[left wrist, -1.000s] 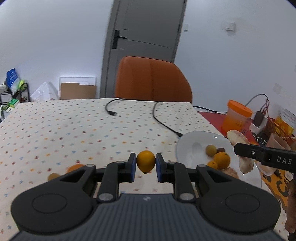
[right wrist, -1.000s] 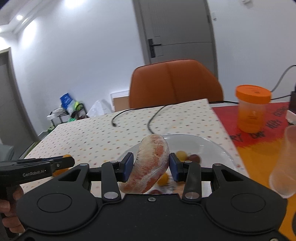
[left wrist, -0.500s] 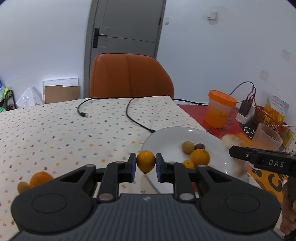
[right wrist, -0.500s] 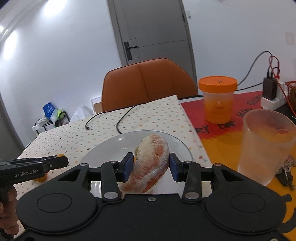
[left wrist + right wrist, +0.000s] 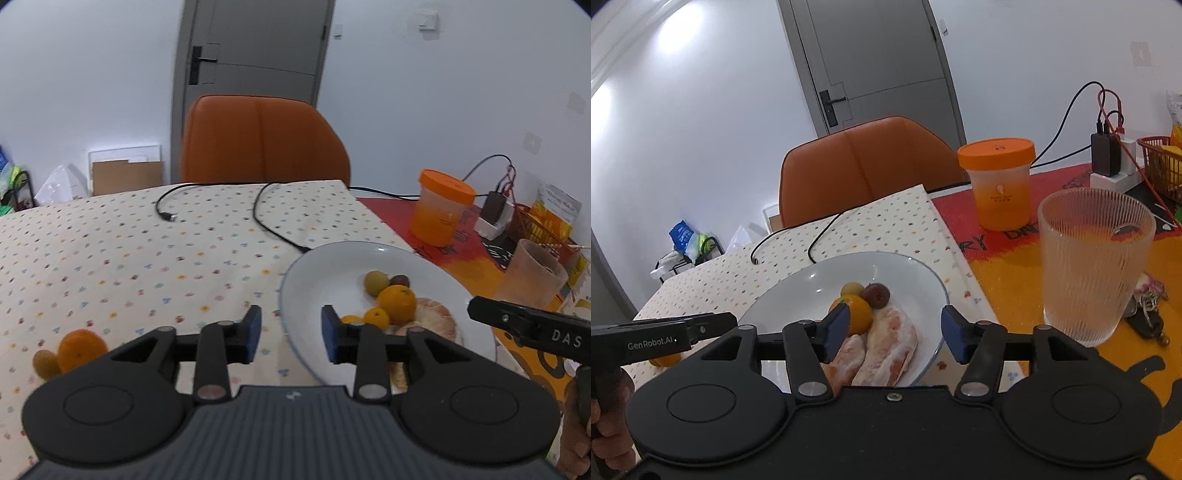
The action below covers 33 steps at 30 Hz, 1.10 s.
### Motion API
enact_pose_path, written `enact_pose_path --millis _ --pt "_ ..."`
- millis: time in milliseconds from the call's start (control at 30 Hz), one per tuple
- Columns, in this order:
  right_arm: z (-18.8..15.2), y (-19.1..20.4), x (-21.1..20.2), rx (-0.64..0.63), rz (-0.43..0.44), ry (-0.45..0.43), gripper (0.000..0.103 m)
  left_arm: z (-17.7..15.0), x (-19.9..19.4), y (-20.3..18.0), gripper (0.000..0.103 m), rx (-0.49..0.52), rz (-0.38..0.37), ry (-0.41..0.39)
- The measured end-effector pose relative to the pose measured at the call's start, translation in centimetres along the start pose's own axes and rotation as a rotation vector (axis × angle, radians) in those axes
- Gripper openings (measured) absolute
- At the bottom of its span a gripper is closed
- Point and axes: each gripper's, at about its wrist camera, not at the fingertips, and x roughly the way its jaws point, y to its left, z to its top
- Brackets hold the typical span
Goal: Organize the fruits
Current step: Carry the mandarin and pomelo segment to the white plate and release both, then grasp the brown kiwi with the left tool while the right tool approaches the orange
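Observation:
A white plate (image 5: 369,254) (image 5: 923,273) holds an orange (image 5: 397,302) (image 5: 857,314), a yellow-green fruit (image 5: 376,282), a dark round fruit (image 5: 876,295), small orange fruits (image 5: 376,317) and two pink peeled segments (image 5: 892,343). My left gripper (image 5: 291,336) hangs over the plate's left rim, jaws opening, nothing between them. My right gripper (image 5: 897,332) is over the plate's near edge, jaws opening; a segment lies below them, clear of the pads. Another orange (image 5: 81,349) and a small greenish fruit (image 5: 45,363) sit on the dotted cloth at left.
A ribbed glass (image 5: 1093,266) stands right of the plate, an orange-lidded jar (image 5: 1001,184) behind it, keys (image 5: 1148,314) beside it. Black cables (image 5: 273,225) cross the cloth. An orange chair (image 5: 262,140) stands at the far table edge. A red basket (image 5: 1160,162) sits far right.
Both grippers opened. The small yellow fruit has left the left jaws. The pink segment dropped from the right jaws onto the plate. Both hands shifted right towards the plate.

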Motion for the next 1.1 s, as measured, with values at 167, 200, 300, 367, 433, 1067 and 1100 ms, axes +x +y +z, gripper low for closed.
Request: enact_pose_path --millis 167,200,300,367,433,1067,1100 --pt "-0.2 0.7 0.1 -0.001 0.014 0.002 0.060 0.0 -0.8 1.3 0.047 -0.017 0.028 -0.005" --pt "-0.2 0.9 0.1 -0.002 0.016 0.002 0.061 0.0 -0.9 1.5 0.049 -0.021 0.033 -0.006" --pt "-0.2 1.5 0.2 -0.006 0.025 0.001 0.065 -0.2 -1.5 2.5 0.053 -0.040 0.055 -0.015" --pt "-0.3 2.0 0.3 -0.010 0.028 0.000 0.068 -0.3 -1.8 3.2 0.054 -0.049 0.070 -0.015" --pt "-0.4 2.5 0.4 -0.016 0.036 0.003 0.069 -0.5 -2.0 3.9 0.054 -0.059 0.083 -0.014" --pt "-1.3 7.7 2.6 -0.052 0.097 0.024 0.102 -1.8 -4.4 10.7 0.082 -0.138 0.241 0.003" --pt "-1.3 8.1 2.7 -0.055 0.101 0.023 0.103 -1.9 -4.5 11.1 0.082 -0.143 0.248 0.004"
